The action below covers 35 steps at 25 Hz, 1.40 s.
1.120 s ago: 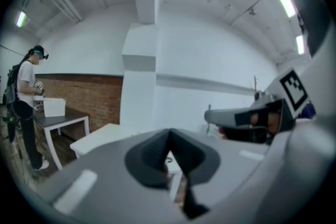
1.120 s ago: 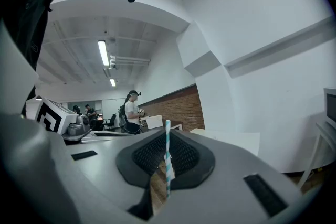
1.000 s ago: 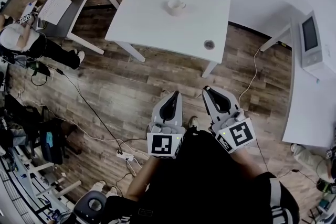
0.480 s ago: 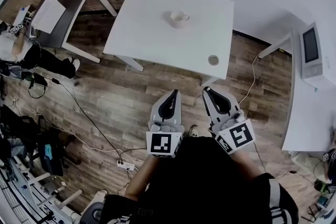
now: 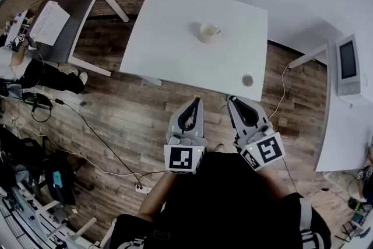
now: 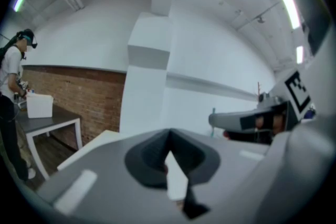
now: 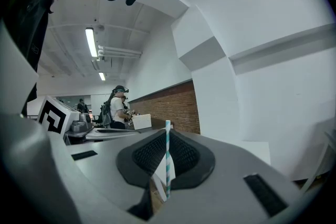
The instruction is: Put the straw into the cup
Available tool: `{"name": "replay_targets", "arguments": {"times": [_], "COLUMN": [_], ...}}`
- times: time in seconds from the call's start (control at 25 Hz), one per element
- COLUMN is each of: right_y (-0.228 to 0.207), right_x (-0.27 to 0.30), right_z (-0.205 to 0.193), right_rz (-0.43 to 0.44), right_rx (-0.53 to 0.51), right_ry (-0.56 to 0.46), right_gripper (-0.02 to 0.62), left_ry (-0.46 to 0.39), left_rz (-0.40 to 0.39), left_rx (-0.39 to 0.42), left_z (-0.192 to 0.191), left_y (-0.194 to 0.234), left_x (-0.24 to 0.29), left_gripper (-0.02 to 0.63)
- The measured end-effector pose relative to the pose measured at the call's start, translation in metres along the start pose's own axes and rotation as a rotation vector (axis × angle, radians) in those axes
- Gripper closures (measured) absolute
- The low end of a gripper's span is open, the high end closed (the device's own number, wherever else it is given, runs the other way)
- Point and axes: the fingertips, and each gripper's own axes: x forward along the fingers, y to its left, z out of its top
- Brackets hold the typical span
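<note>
The right gripper is clenched on a thin teal-and-white striped paper straw, which stands upright between its meeting jaws. The left gripper has its jaws pressed together with nothing between them. In the head view both are held side by side above the wooden floor, just short of the white rectangular table, where the small white handled cup sits well apart from them
</note>
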Motion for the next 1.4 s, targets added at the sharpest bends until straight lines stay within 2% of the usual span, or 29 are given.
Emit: {"name": "replay_targets", "arguments": {"times": [0.24,0.76,0.92,1.4], "right_y": [0.003,0.012,0.015,-0.013], "right_x": [0.041,0.090,0.097,0.121], "right_z": [0.003,0.007,0.012,0.017], "right_rz": [-0.024,-0.088,-0.086,-0.084], "right_rx": [0.000,-0.007,-0.015,-0.009], "right_ry": [0.018,0.033,0.029,0.003], "right_gripper": [0.577,0.577,0.577,0.577], "left_ry": [0.023,-0.002,-0.013,-0.007], "left_rz": [-0.037,-0.083,-0.071,-0.064], "left_rx": [-0.003,-0.002,-0.026,-0.024], "left_z": [-0.003,0.007,0.011,0.008], "left_y": [0.036,0.089,0.098,0.106], "left_x": [0.017,0.036,0.036,0.071], "left_gripper": [0.603,0.603,0.603,0.603]}}
